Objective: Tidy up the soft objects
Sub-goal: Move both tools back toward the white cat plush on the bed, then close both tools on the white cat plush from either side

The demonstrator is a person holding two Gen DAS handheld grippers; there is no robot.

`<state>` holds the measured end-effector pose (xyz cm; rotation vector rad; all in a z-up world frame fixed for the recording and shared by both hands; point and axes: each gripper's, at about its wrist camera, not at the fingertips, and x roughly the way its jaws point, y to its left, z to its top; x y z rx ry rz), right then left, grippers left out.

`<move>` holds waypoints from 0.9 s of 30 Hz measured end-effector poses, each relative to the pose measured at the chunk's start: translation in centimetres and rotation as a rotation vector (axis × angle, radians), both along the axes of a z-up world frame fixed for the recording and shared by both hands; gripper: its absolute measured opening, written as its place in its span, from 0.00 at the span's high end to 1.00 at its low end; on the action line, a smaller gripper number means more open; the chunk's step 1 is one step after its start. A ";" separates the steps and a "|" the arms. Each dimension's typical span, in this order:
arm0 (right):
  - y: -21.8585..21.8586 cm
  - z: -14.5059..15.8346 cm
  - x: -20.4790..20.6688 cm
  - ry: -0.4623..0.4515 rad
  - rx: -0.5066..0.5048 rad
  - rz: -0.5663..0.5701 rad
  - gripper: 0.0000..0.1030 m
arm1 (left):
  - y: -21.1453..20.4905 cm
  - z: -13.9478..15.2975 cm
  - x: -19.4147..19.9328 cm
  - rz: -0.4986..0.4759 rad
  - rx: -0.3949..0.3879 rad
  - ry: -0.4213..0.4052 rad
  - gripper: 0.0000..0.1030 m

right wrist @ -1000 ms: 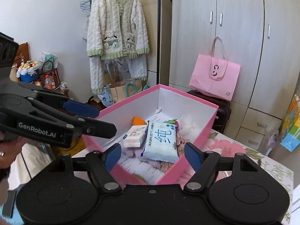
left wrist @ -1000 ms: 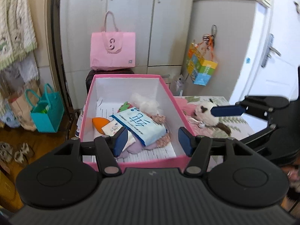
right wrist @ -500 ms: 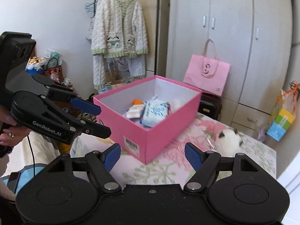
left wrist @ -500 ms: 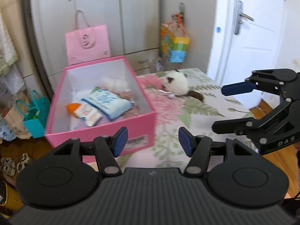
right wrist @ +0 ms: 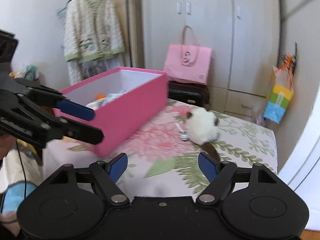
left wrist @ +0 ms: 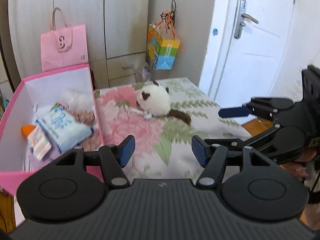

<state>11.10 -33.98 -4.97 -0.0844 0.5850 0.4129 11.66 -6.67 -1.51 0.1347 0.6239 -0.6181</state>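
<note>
left gripper (left wrist: 162, 151) off pink box (left wrist: 12, 177) (jaws opening) — toward plush cat (left wrist: 155, 103)

Background clutter, bedroom scene

Pink paper bag (left wrist: 64, 47) stands against grey wardrobe doors (left wrist: 80, 20), on a dark case (right wrist: 188, 94). Colourful gift bag (left wrist: 163, 50) hangs off a hook on the wardrobe side. White door (left wrist: 254, 46) with metal lever handle (left wrist: 245, 18) at right. Cream-and-green knit cardigan (right wrist: 93, 32) hangs on the wall. Floral cloth (right wrist: 240, 140) covers the table.

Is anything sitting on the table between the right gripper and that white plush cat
Nothing visible. Only bare floral tablecloth lies between the open right gripper and the plush cat; the pink box stands off to the left.
</note>
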 end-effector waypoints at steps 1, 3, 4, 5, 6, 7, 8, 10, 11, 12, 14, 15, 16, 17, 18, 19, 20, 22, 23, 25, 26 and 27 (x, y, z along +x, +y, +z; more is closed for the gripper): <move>-0.5 -0.4 0.6 -0.001 0.011 -0.011 0.21 | -0.5 -0.1 0.4 0.006 0.004 -0.011 0.39; -1.5 -1.2 1.7 -0.015 0.028 -0.019 0.21 | -1.6 -0.2 1.3 0.015 0.003 -0.024 0.36; -1.8 -1.5 2.3 -0.023 0.029 -0.023 0.21 | -2.2 -0.4 1.8 0.019 -0.004 -0.022 0.34; -2.1 -1.8 2.9 -0.031 0.027 -0.024 0.21 | -2.7 -0.4 2.3 0.022 -0.013 -0.018 0.32; -2.3 -2.1 3.4 -0.035 0.028 -0.024 0.21 | -3.2 -0.4 2.8 0.026 -0.025 -0.012 0.29; -2.6 -2.4 4.0 -0.035 0.033 -0.019 0.21 | -3.8 -0.3 3.3 0.035 -0.047 -0.009 0.29; -2.6 -2.6 4.7 -0.033 0.035 -0.012 0.21 | -4.3 -0.3 3.8 0.037 -0.070 -0.010 0.24; -2.6 -3.2 5.8 -0.039 0.030 -0.003 0.21 | -5.1 -0.3 4.8 0.036 -0.113 -0.005 0.17; -2.6 -3.4 6.3 -0.041 0.028 0.001 0.21 | -5.4 -0.3 5.3 0.045 -0.127 -0.001 0.16; -2.5 -3.6 6.8 -0.043 0.028 0.006 0.21 | -5.8 -0.5 5.9 0.058 -0.135 0.003 0.16; -2.5 -4.1 7.7 -0.049 0.030 0.029 0.21 | -6.4 -1.0 7.1 0.078 -0.134 0.015 0.16; -2.4 -4.3 8.2 -0.051 0.030 0.033 0.21 | -6.7 -1.3 7.6 0.090 -0.131 0.019 0.16; -2.3 -4.5 8.7 -0.053 0.028 0.036 0.21 | -7.1 -1.7 8.2 0.099 -0.126 0.026 0.16; -2.2 -4.7 9.2 -0.056 0.028 0.040 0.21 | -7.4 -2.0 8.6 0.099 -0.125 0.034 0.16; -2.2 -4.8 9.7 -0.057 0.031 0.041 0.21 | -7.6 -2.4 9.1 0.095 -0.131 0.042 0.16; -2.2 -5.0 10.1 -0.057 0.034 0.041 0.21 | -7.9 -2.8 9.6 0.087 -0.139 0.052 0.16; -2.2 -5.1 10.7 -0.055 0.036 0.042 0.21 | -8.1 -3.1 10.0 0.085 -0.146 0.058 0.16; -2.3 -5.4 11.7 -0.048 0.032 0.049 0.21 | -8.4 -3.6 10.9 0.100 -0.187 0.070 0.16; -2.2 -5.5 12.3 -0.043 0.024 0.048 0.20 | -8.4 -3.9 11.3 0.108 -0.206 0.079 0.16; -2.2 -6.0 13.2 -0.027 0.005 0.038 0.20 | -8.7 -4.4 12.4 0.120 -0.222 0.092 0.16; -2.1 -6.2 13.8 -0.020 -0.003 0.034 0.20 | -8.9 -4.7 12.7 0.132 -0.213 0.086 0.17; -2.1 -6.3 14.2 -0.016 -0.006 0.032 0.20 | -9.2 -5.0 13.1 0.154 -0.195 0.076 0.17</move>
